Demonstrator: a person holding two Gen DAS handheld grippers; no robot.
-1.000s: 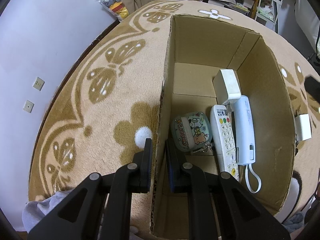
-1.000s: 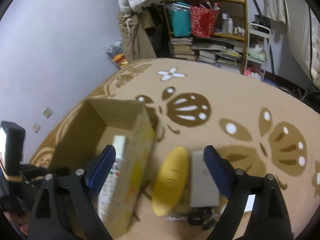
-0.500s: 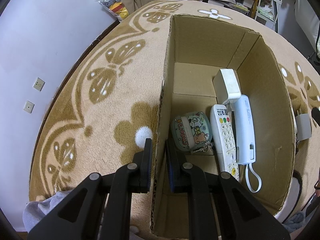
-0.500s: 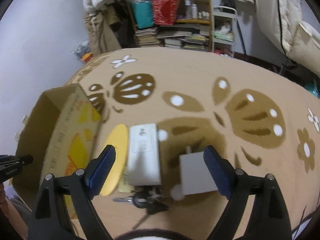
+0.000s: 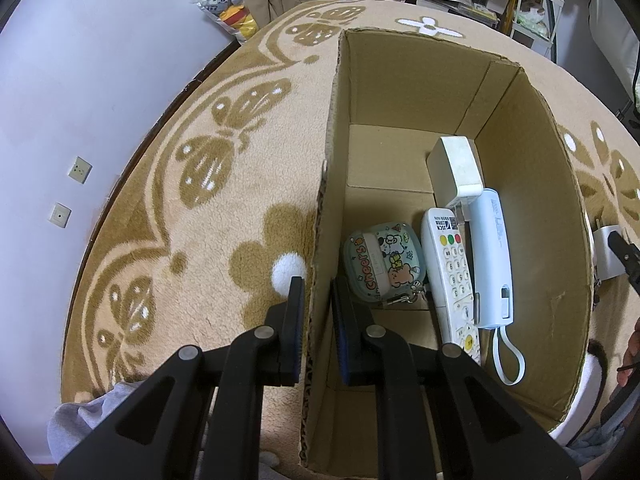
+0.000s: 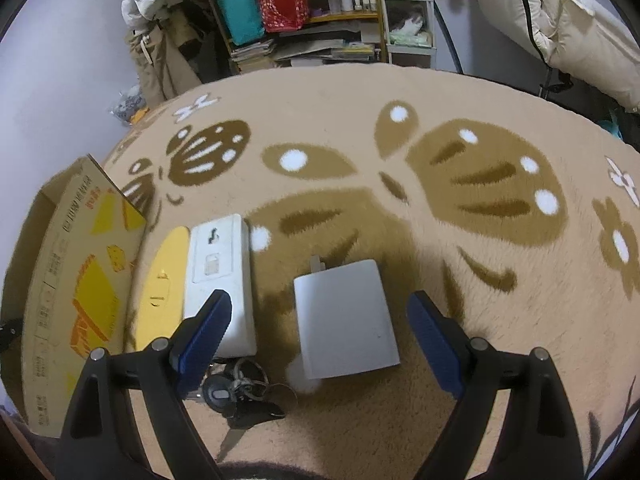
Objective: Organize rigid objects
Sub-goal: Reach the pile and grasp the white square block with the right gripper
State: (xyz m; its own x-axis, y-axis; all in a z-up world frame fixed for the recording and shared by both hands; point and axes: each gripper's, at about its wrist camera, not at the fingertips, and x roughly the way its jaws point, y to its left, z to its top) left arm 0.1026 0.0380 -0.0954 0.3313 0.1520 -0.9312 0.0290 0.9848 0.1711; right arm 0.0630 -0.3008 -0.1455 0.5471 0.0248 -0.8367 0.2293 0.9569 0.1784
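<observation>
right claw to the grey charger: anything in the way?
Nothing visible. The right claw is open with the grey charger lying flat on the rug between its fingers. The white box and keys sit off to the left.

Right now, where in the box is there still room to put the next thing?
The cardboard box has bare floor at its far end, beyond the white block, and along the left wall past the cartoon case. The near right side is crowded: case, remote and pale blue handset lie side by side.
</observation>
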